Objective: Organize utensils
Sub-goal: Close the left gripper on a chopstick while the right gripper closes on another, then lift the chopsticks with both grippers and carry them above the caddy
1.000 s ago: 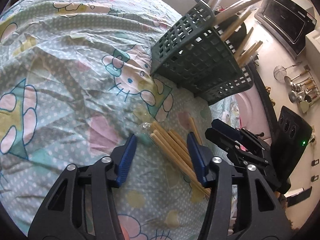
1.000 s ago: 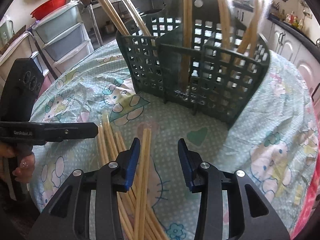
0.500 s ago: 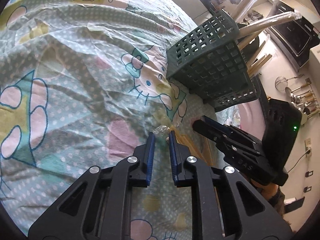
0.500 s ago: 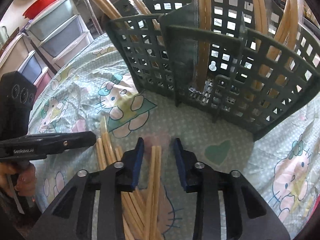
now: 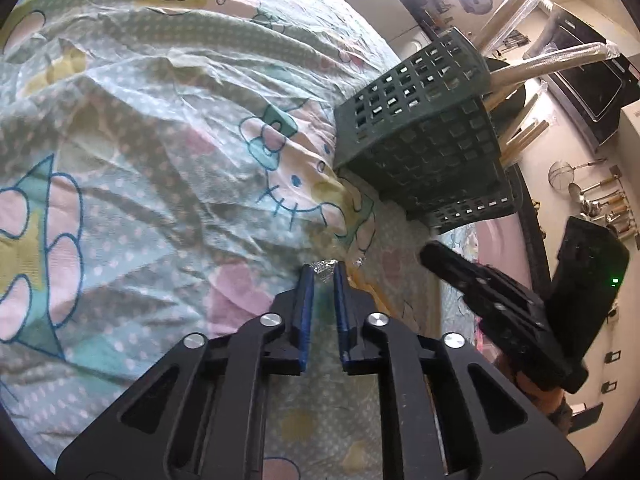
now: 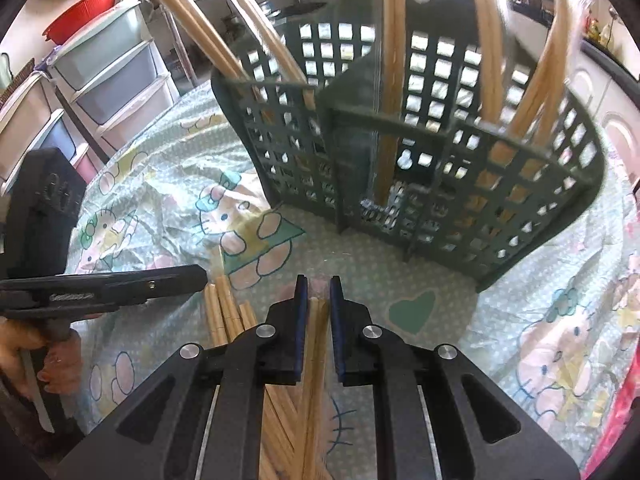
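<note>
two handheld grippers work low over a cartoon-print cloth (image 5: pixel 132 168). the right gripper (image 6: pixel 318 292) has its jaws nearly together, pinching a pair of chopsticks (image 6: pixel 316 344) that runs back between the pads toward the camera. more loose chopsticks, the pile (image 6: pixel 228 312), lie on the cloth just left of those jaws. ahead of the jaws, near, stands a green lattice basket (image 6: pixel 460 184) with compartments, several sticks already upright in it.

the left gripper (image 5: pixel 323 274) has its jaws drawn close with a narrow gap; a crinkled bit of clear wrap (image 5: pixel 325 269) sits at the tips, apparently pinched, though contact is hard to confirm. the basket is ahead and to the right of these jaws.

judging by look, the sticks are light, stiff and smooth, so they may slide or twist apart in a loose pinch. gripping both together, squarely across their width and some way back from the ends, seems safest. the wrap looks flimsy and slippery.
</note>
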Motion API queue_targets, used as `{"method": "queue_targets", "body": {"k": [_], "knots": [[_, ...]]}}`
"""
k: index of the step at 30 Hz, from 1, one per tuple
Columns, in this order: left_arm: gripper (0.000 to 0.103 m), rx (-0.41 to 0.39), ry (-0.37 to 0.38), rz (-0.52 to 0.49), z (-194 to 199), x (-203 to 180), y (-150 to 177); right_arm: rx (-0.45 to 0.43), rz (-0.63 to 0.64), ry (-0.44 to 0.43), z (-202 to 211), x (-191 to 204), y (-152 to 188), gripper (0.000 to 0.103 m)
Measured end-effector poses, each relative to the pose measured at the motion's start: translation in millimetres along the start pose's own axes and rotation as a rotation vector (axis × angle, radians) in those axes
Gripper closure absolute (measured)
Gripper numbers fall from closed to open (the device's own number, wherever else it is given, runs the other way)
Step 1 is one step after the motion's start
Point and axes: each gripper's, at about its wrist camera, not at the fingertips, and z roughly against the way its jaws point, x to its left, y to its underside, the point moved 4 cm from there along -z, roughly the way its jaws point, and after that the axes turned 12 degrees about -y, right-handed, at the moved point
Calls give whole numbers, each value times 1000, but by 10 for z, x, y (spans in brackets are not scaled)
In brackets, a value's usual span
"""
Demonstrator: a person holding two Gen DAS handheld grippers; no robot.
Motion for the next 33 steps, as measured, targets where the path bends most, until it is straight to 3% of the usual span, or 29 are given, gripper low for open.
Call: {"method": "queue_targets", "body": {"k": [6,12,21,33], "knots": [[103,-14,52,20,133,96,-6,-53,12,18,240,74,-28,92],[103,-100,91,11,519,69,-79,-115,36,10,478,246,-85,92],[103,-245,138,-119,1166,-379,-165,-230,92,-11,854,609,-217,92],[103,-324,167,-290,1560,-958,-207,-353,139,-15,1319,798,-349,93]]}}
